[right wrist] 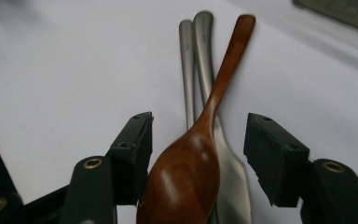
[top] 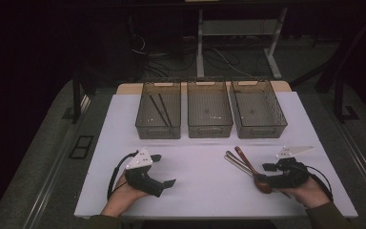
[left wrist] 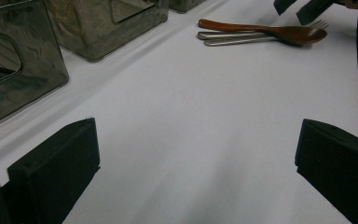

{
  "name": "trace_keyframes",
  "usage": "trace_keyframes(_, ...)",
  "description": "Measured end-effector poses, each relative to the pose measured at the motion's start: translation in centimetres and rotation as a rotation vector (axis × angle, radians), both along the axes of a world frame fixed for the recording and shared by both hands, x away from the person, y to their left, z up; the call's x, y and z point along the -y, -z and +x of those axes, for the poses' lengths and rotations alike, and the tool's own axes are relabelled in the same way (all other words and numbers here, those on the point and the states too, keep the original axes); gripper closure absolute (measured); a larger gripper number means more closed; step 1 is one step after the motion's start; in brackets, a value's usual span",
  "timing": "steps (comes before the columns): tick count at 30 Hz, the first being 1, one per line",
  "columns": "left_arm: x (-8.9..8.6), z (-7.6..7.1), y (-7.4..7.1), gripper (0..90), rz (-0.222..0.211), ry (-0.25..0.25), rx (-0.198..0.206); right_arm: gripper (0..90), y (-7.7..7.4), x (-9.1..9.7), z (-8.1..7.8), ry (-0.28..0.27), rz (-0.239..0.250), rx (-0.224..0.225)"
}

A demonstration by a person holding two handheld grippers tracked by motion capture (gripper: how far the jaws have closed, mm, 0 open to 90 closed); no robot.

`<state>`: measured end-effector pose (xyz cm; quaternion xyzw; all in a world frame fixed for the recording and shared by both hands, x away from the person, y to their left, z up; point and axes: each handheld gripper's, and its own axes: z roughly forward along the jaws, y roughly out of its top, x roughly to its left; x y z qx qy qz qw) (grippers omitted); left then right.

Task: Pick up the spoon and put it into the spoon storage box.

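Note:
A brown wooden spoon lies on the white table top at the right, across two metal utensils, one of them a fork. My right gripper reaches in from the right with its jaws on either side of the spoon's bowl. In the right gripper view the spoon lies between the black pads of my right gripper, and a gap shows on the right side. My left gripper rests at the table's left front, wide open with nothing in it.
Three translucent grey bins stand in a row at the back: the left bin holds black chopsticks; the middle bin and right bin look bare. The left gripper view has the spoon and bins ahead.

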<state>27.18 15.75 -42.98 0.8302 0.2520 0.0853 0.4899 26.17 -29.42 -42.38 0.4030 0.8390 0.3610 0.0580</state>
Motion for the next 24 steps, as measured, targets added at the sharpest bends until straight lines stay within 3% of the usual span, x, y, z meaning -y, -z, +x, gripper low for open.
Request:
trace_keyframes(8, 0.0, 0.0, 0.0, 0.0, 0.001, 0.000, -0.001, 40.2, 0.5, 0.4, -0.8, 0.009, -0.034, 0.002)
trace_keyframes(14, 0.0, 0.0, 0.0, 0.0, 0.000, -0.001, -0.003, 39.7, 1.2, -0.1, -0.8, -0.030, -0.076, -0.021)
trace_keyframes(24, 0.0, 0.0, 0.0, 0.0, 0.001, -0.002, -0.002, 42.8, 1.3, -0.6, -1.1, -0.064, -0.109, -0.005)
